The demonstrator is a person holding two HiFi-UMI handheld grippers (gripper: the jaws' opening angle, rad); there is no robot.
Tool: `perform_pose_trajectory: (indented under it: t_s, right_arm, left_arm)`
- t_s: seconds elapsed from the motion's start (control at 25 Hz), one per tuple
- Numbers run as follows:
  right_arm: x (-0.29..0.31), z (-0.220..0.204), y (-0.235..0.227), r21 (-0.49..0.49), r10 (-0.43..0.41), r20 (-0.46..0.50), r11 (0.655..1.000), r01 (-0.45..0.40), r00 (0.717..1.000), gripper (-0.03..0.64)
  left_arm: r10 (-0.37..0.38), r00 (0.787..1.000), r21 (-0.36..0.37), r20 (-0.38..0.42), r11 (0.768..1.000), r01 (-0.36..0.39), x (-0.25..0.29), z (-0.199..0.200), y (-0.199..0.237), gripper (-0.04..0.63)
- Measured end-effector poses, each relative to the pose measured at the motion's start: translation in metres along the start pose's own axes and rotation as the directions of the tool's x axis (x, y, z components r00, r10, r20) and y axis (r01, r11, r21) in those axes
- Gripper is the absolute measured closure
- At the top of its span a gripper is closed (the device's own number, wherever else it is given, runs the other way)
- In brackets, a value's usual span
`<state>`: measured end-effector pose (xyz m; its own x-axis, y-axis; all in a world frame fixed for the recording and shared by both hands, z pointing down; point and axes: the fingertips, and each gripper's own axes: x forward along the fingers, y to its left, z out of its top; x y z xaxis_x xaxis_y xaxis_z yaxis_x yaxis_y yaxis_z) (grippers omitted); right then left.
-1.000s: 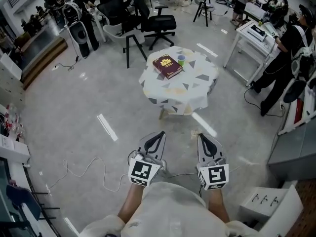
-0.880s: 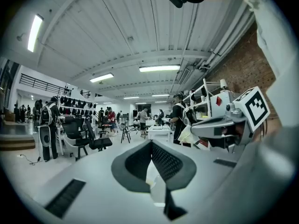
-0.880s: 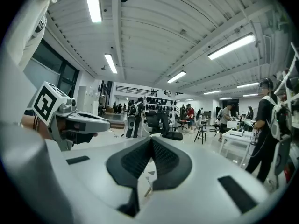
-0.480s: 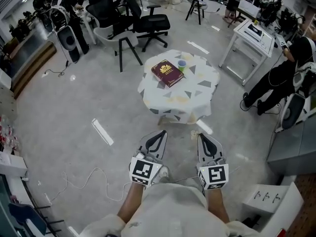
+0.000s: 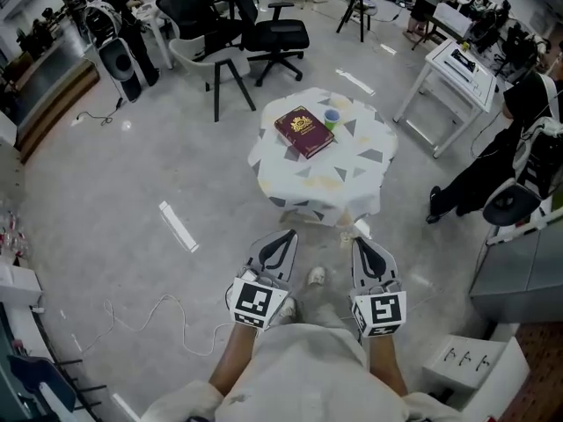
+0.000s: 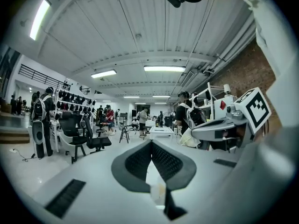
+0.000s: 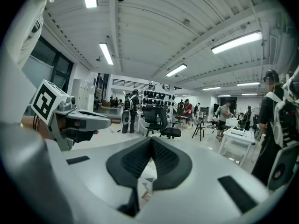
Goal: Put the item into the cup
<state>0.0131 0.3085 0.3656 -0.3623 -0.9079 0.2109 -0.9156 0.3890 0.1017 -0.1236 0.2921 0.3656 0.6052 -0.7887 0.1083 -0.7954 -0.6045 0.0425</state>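
Both tongs are being held low at the bottom centre of the head view, well apart from the table in the upper middle of the frame. The left gripper and the right gripper are each being carried with the jaws pressed together at the tips, and nothing is being gripped.

The cup is standing on the patterned cloth, just beside a dark red book. The item meant for it is not being made out at this range.

A knocked-over cup is being judged the main risk if it is reached with the jaws unopened. The draped cloth could also be snagged and dragged.

A gold emblem is showing on the book, too small to be read. Only black-and-white patterns are being shown on the marker cubes.
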Motion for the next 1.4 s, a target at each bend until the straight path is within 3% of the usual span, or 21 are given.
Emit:
perform_pose_trajectory:
  t_s: [0.52, 1.08, 1.4]
  right_arm:
    - [0.079, 0.010, -0.057, 0.026, 0.052, 0.045, 0.998, -0.053, 0.998, 0.612]
    - [0.142, 0.023, -0.148, 0.036, 0.097, 0.079, 0.994, -0.100, 0.992, 0.612]
    - [0.157, 0.019, -0.168, 0.060, 0.131, 0.090, 0.989, -0.136, 0.987, 0.612]
  left_arm:
    - [0.066, 0.998, 0.051, -0.012, 0.997, -0.065, 0.077, 0.017, 0.038, 0.583]
    - [0.128, 0.991, 0.077, -0.026, 0.989, -0.125, 0.174, 0.036, 0.047, 0.583]
    - [0.163, 0.985, 0.090, -0.049, 0.983, -0.158, 0.196, 0.036, 0.045, 0.583]
